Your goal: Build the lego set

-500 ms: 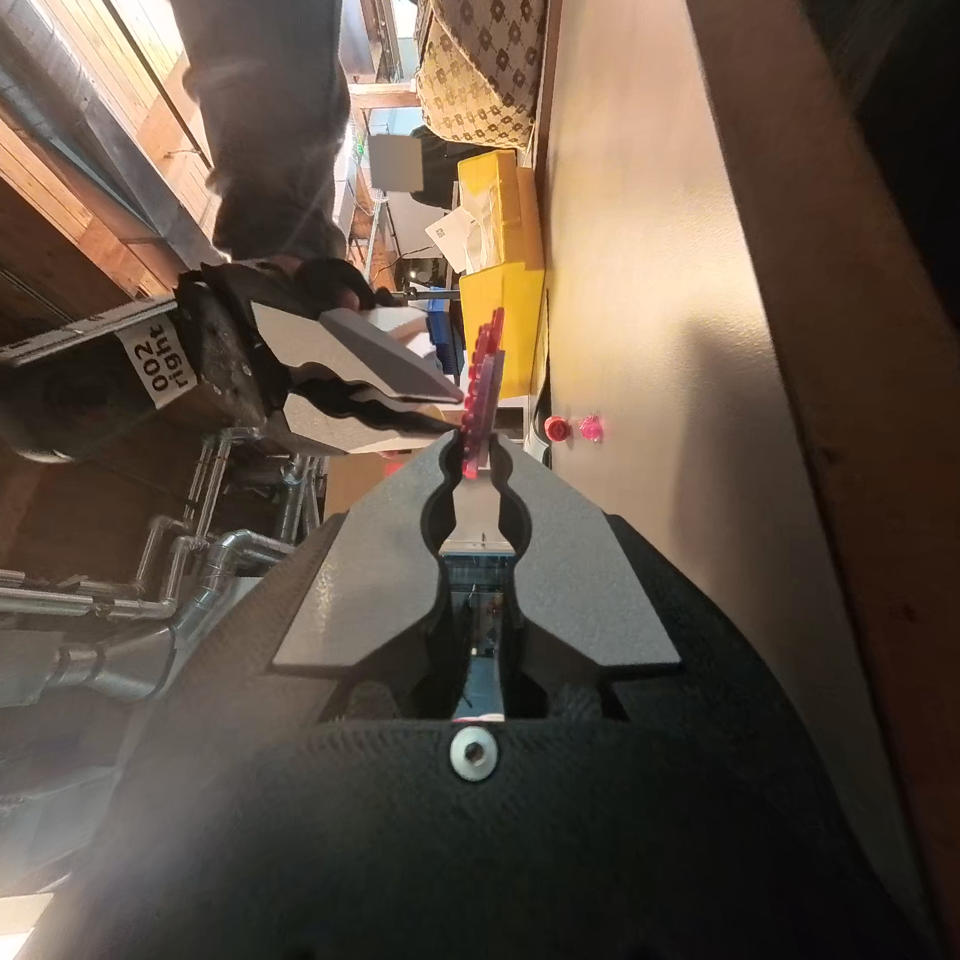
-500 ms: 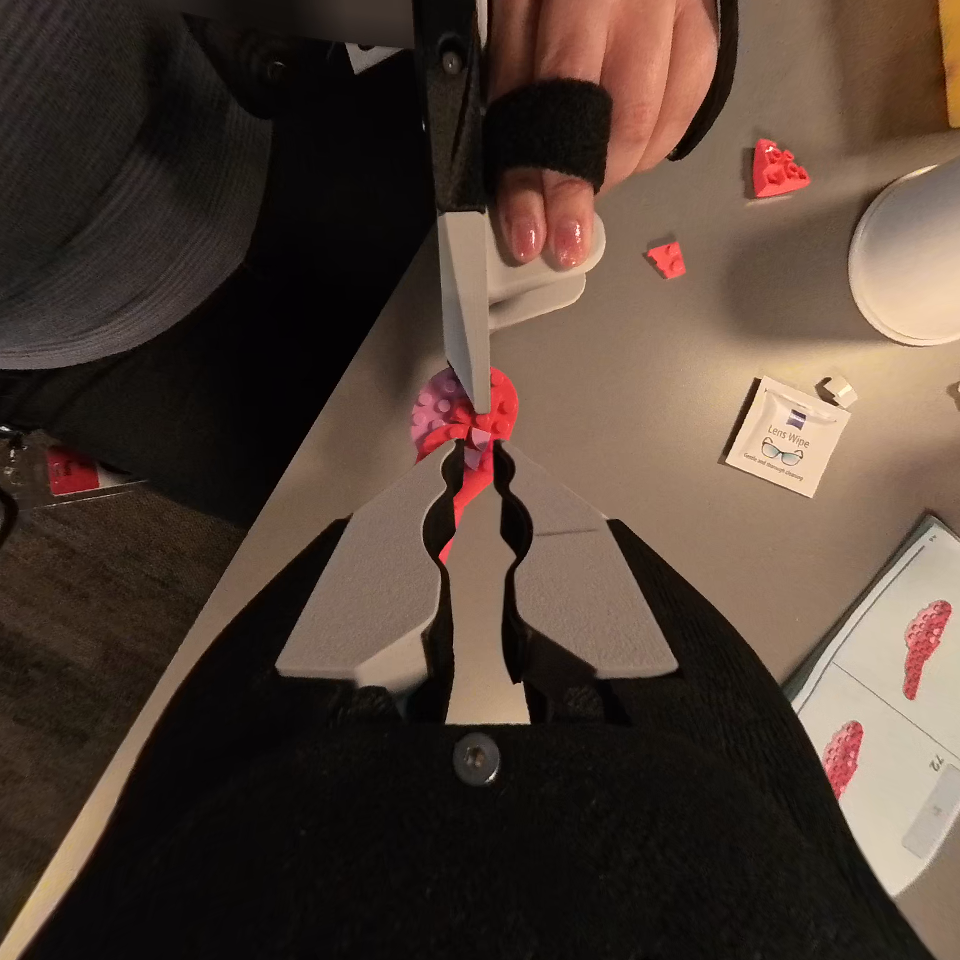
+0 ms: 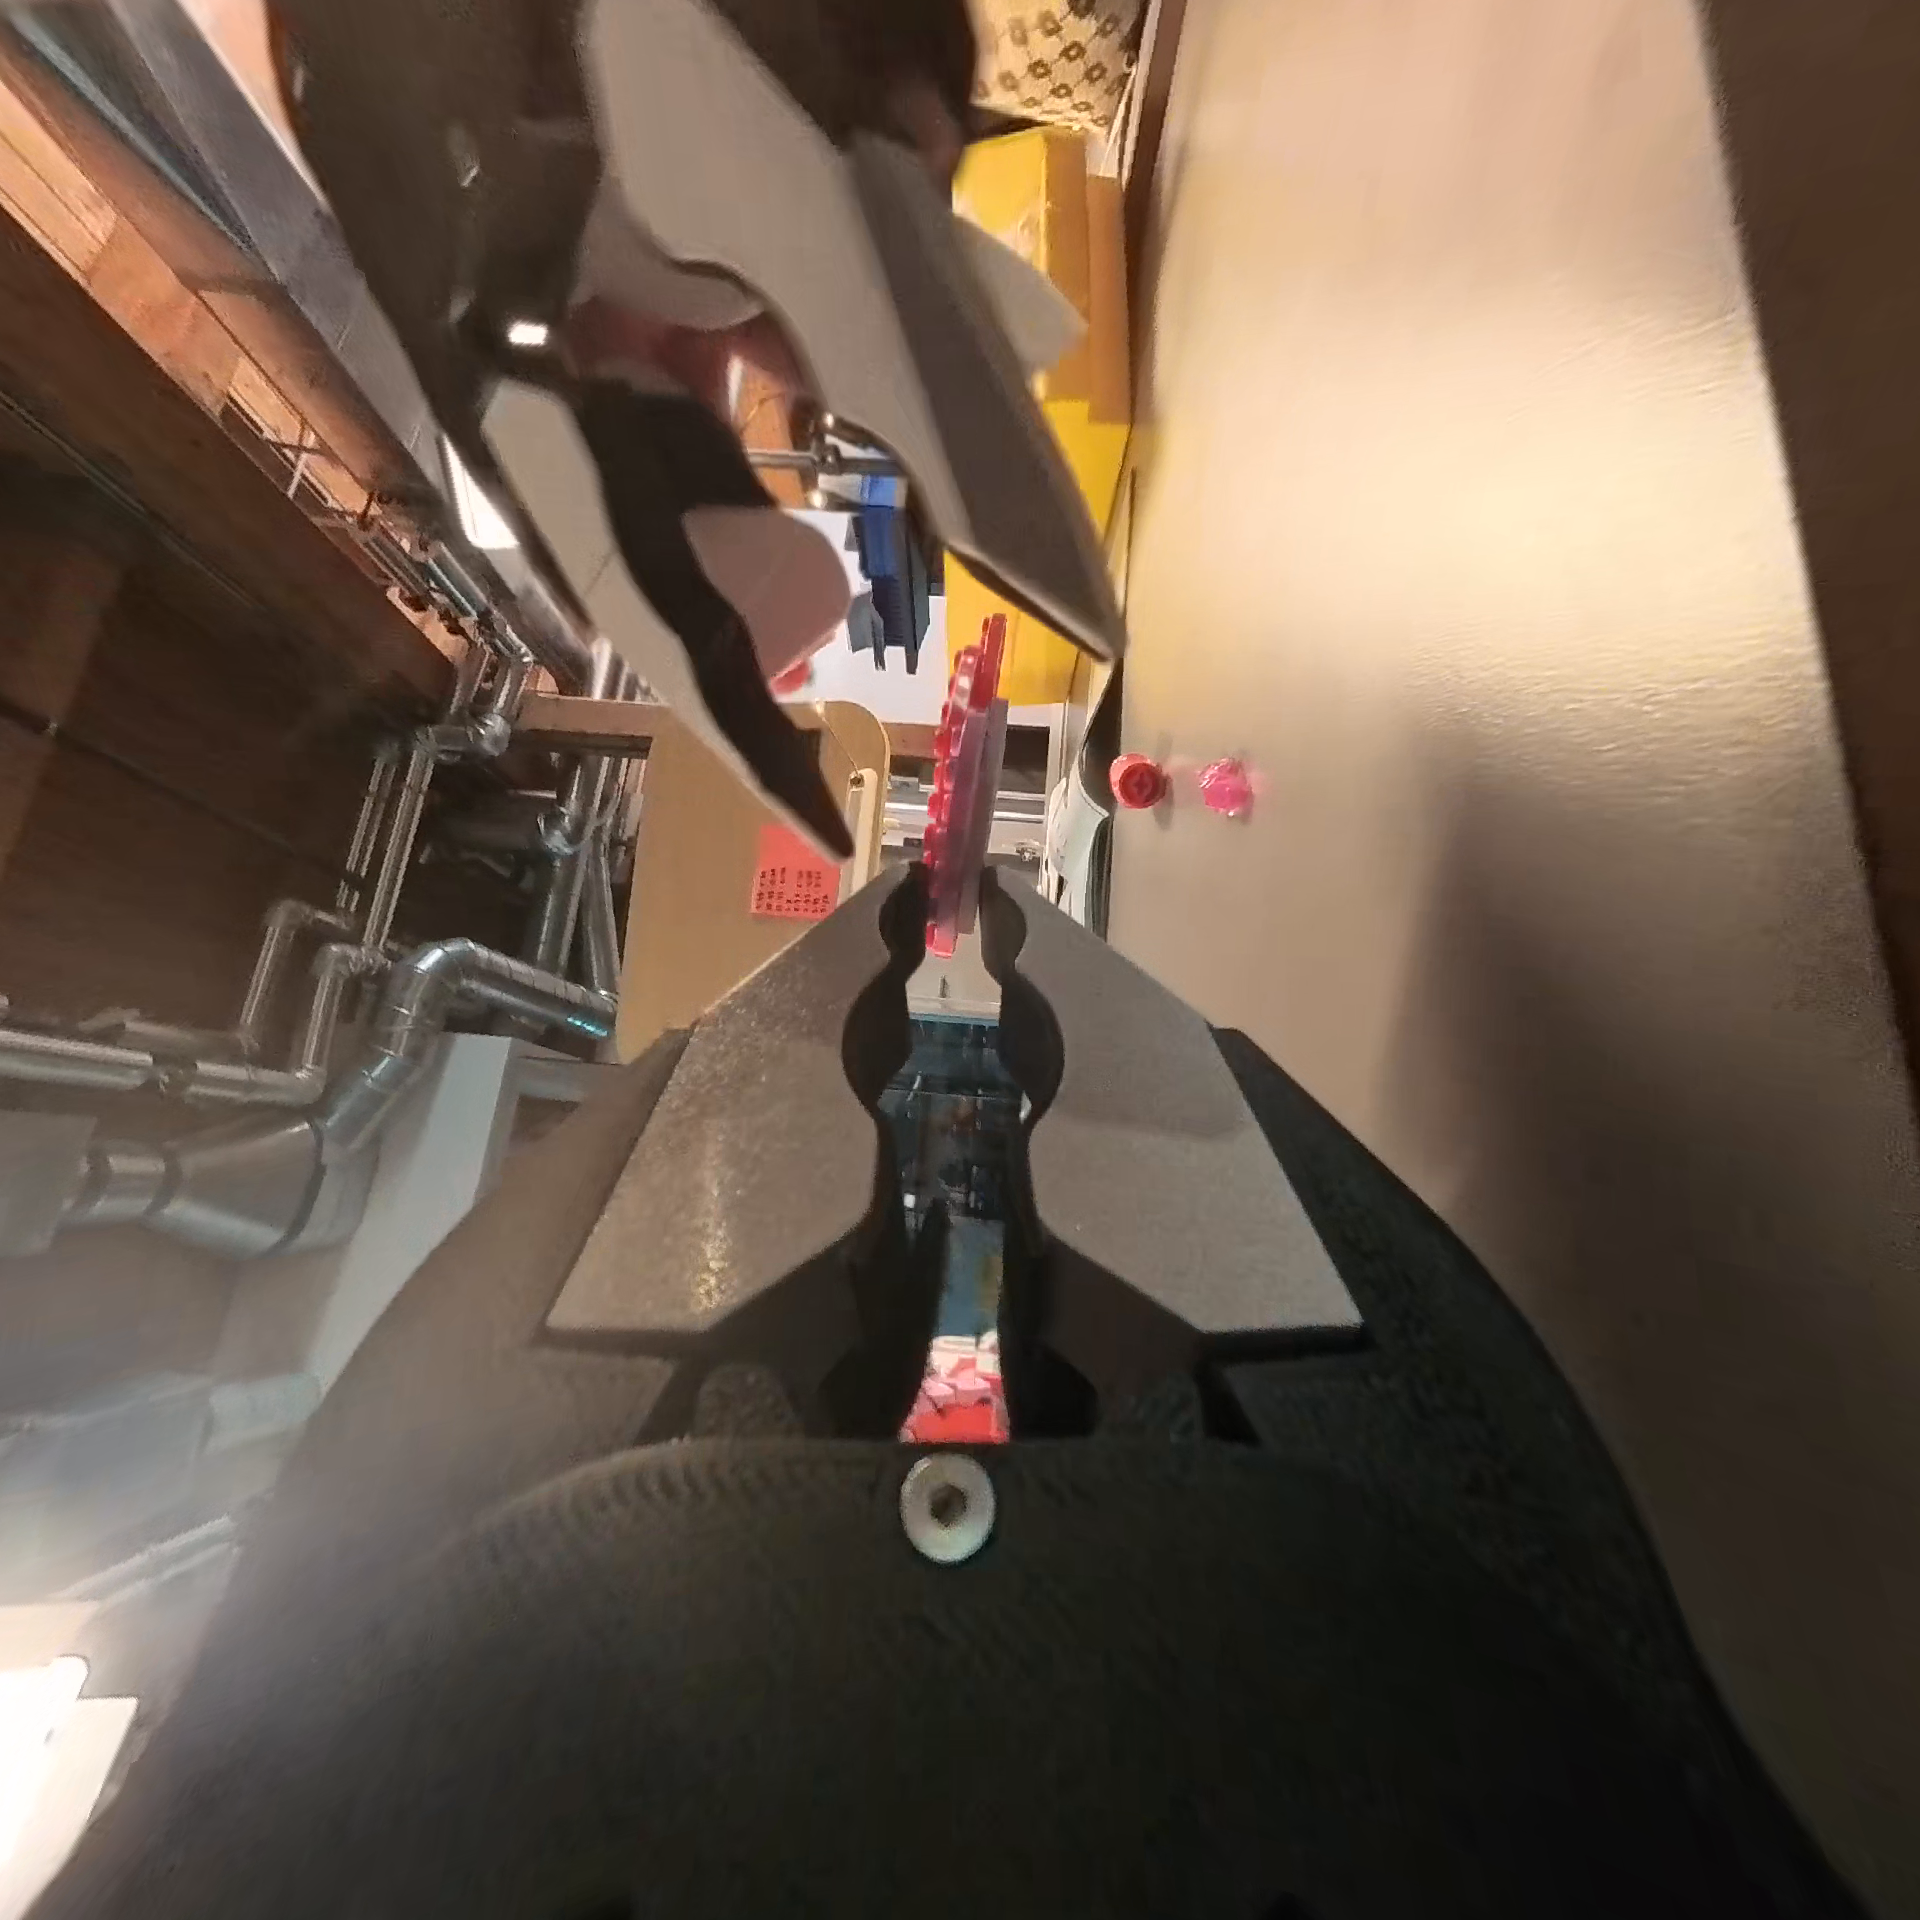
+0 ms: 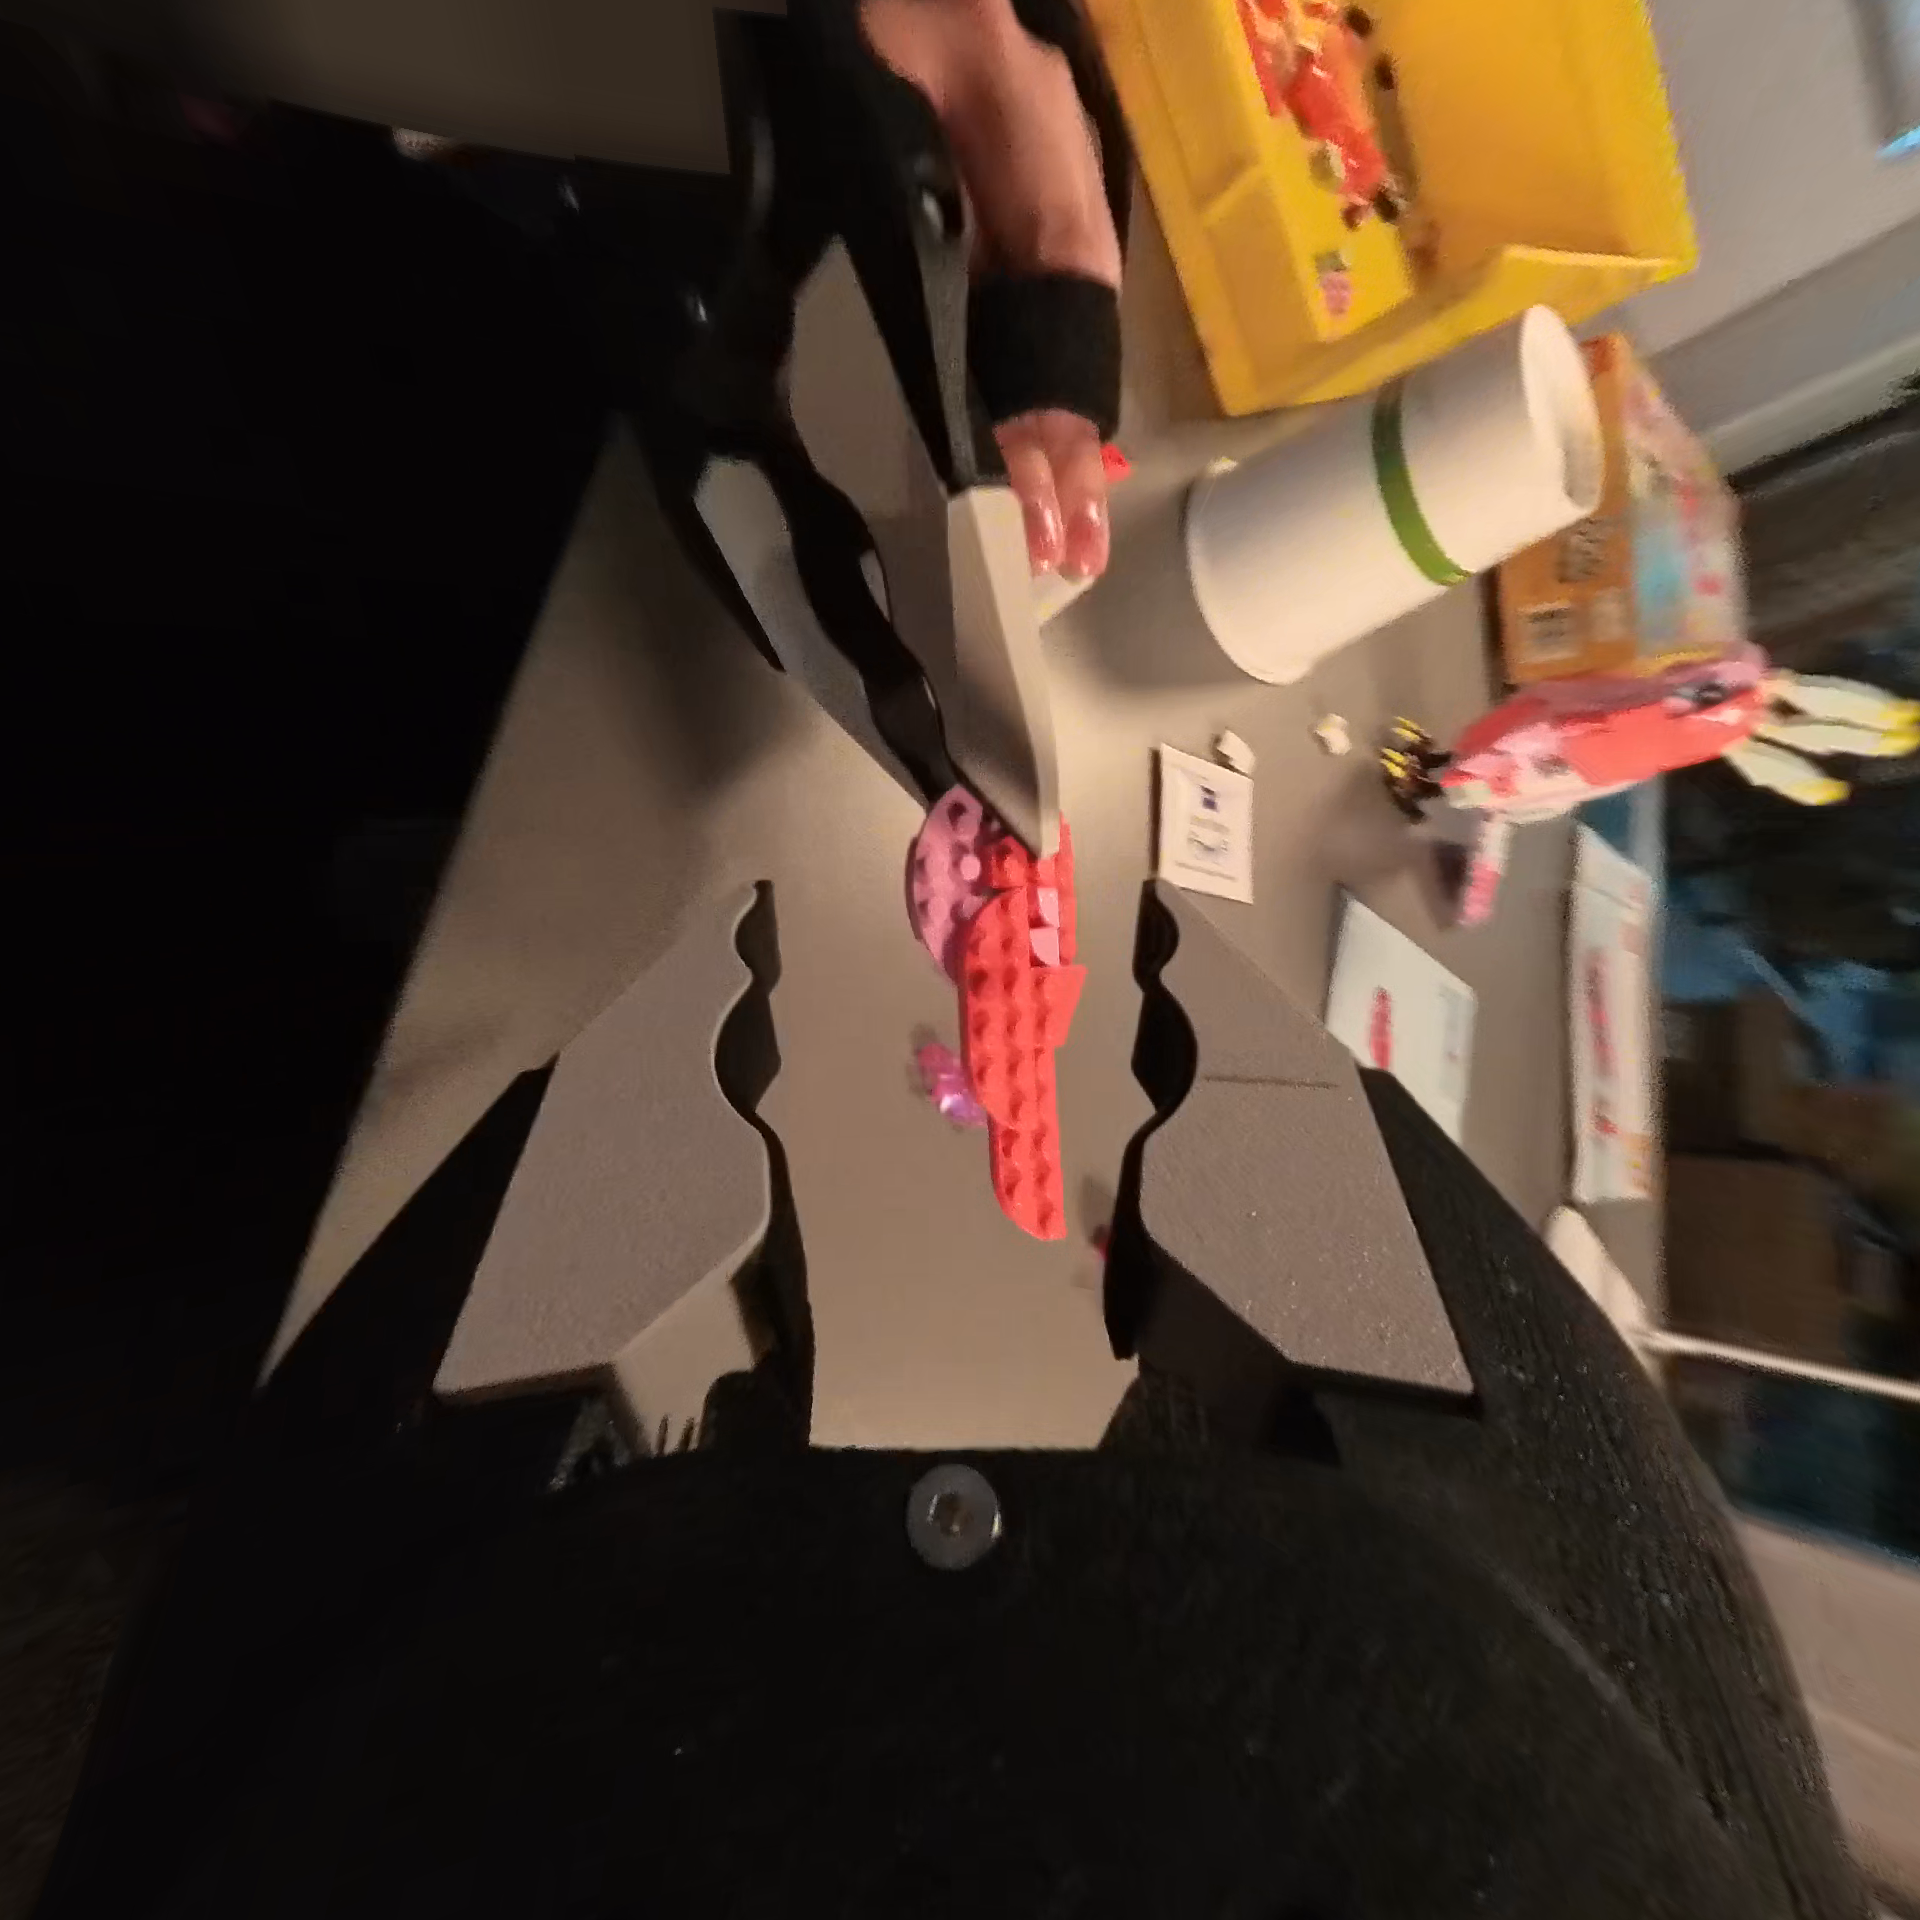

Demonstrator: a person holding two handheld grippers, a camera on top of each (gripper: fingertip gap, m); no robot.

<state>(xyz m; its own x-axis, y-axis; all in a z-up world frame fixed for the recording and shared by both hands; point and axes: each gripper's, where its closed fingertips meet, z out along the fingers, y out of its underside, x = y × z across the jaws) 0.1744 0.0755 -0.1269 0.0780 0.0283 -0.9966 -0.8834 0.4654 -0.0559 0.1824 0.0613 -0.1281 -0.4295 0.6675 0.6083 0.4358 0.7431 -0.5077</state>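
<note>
Right claw (image 4: 951, 904) now spread wide, released from brick wing (image 4: 1013, 1029); left claw (image 3: 951, 883) alone pinches it above table (image 4: 623, 831).

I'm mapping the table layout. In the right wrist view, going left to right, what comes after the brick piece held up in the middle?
Red and pink brick assembly → white sachet → white paper cup → pink brick model.

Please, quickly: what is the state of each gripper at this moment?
Left gripper: closed on the red and pink brick assembly, gripping one end.
Right gripper: open wide, holding nothing.
</note>
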